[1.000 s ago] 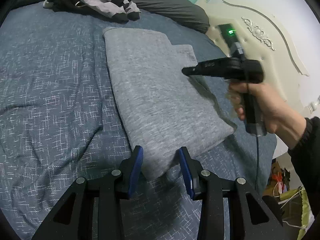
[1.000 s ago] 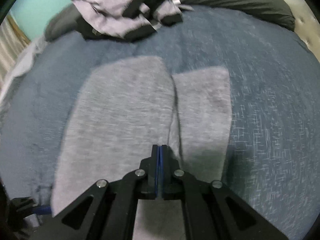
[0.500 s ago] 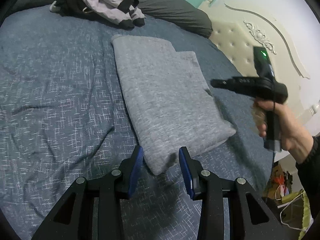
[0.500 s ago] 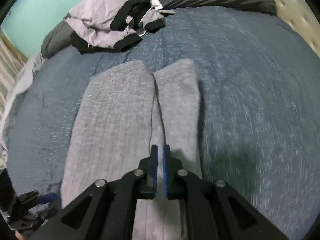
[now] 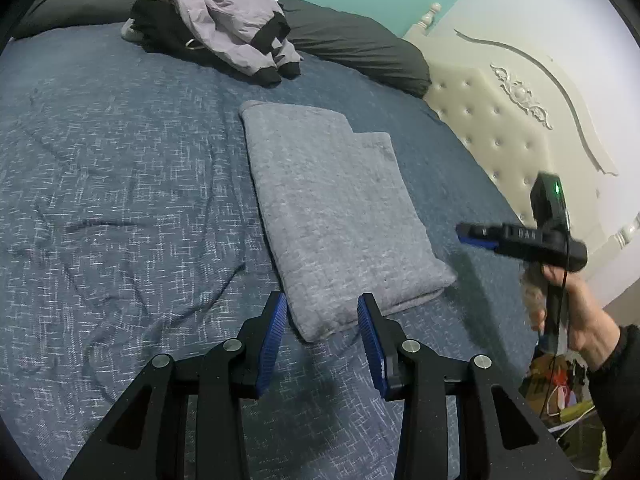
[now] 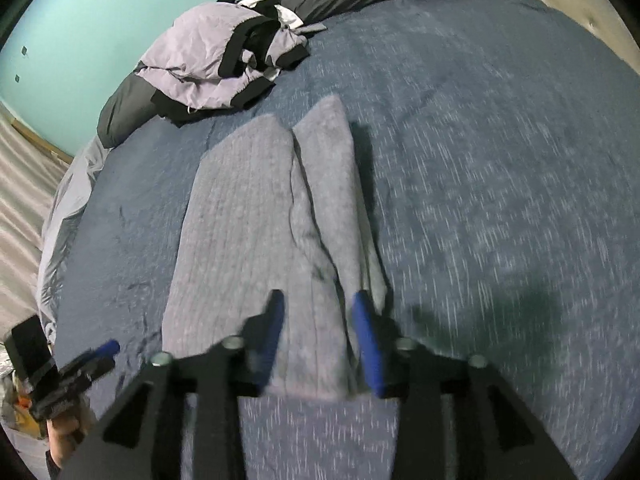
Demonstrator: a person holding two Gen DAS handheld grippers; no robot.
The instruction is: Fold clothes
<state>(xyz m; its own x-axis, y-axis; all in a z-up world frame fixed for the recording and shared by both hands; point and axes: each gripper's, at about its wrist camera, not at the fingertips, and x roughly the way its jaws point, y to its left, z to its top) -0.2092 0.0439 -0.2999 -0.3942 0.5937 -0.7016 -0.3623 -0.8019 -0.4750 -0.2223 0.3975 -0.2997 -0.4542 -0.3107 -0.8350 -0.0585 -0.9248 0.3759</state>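
Right gripper (image 6: 318, 322): jaws shut a second ago, now spread wide; pulled back off the garment (image 6: 256, 240) toward the bed's (image 6: 500, 160) headboard-side edge.
Left gripper (image 5: 322, 340): backed off; garment's near corner now just beyond its fingertips.

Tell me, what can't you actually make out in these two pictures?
- What kind of garment the folded grey cloth is: folding hides its shape in both views.
- The near end of the cloth in the right wrist view: motion blur smears it and the right gripper.
- The lilac and black clothes: heaped, so the number of pieces is unclear.
- The clutter beside the bed: cut off by the left view's edge.
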